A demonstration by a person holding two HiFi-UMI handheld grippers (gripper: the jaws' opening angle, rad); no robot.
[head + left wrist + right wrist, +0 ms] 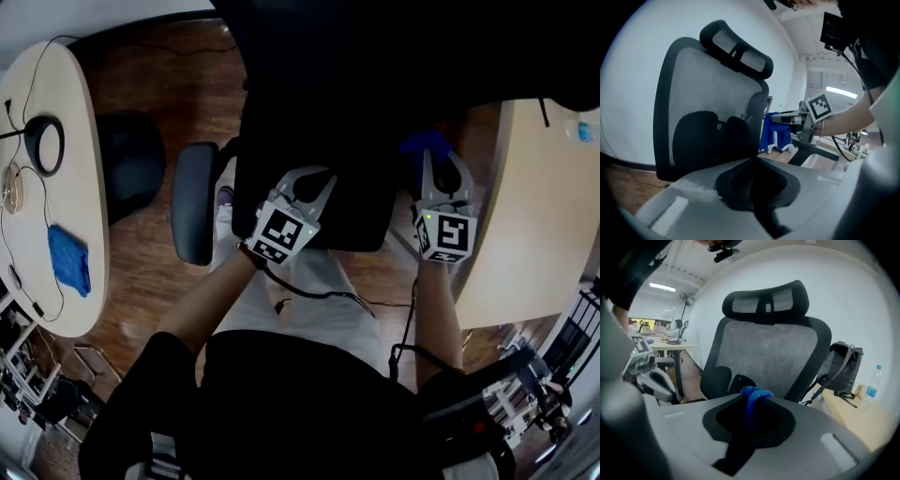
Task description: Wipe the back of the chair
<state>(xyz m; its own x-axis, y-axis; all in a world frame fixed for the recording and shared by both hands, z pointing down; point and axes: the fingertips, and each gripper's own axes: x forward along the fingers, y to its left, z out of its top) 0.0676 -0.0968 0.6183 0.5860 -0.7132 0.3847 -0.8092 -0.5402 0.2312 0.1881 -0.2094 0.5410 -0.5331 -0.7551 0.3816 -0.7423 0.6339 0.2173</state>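
A black office chair [309, 103] stands in front of me, its grey mesh back [708, 93] and headrest [736, 49] facing both grippers. My right gripper [441, 169] is shut on a blue cloth [422, 145], held just right of the chair. The same cloth [752, 397] shows pinched between its jaws in the right gripper view, a short way from the mesh back [764, 352]. To the left, my left gripper [314, 187] hovers over the seat, shut on nothing. In the left gripper view its jaws [754, 161] meet, and the cloth [776, 129] hangs beside the chair's edge.
A second blue cloth [68, 258] and cables lie on the oval table [84, 141] at the left. A wooden desk [534, 216] stands close on the right, with a dark backpack [839, 364] and a bottle [872, 380]. The chair's armrest [192, 202] juts out left.
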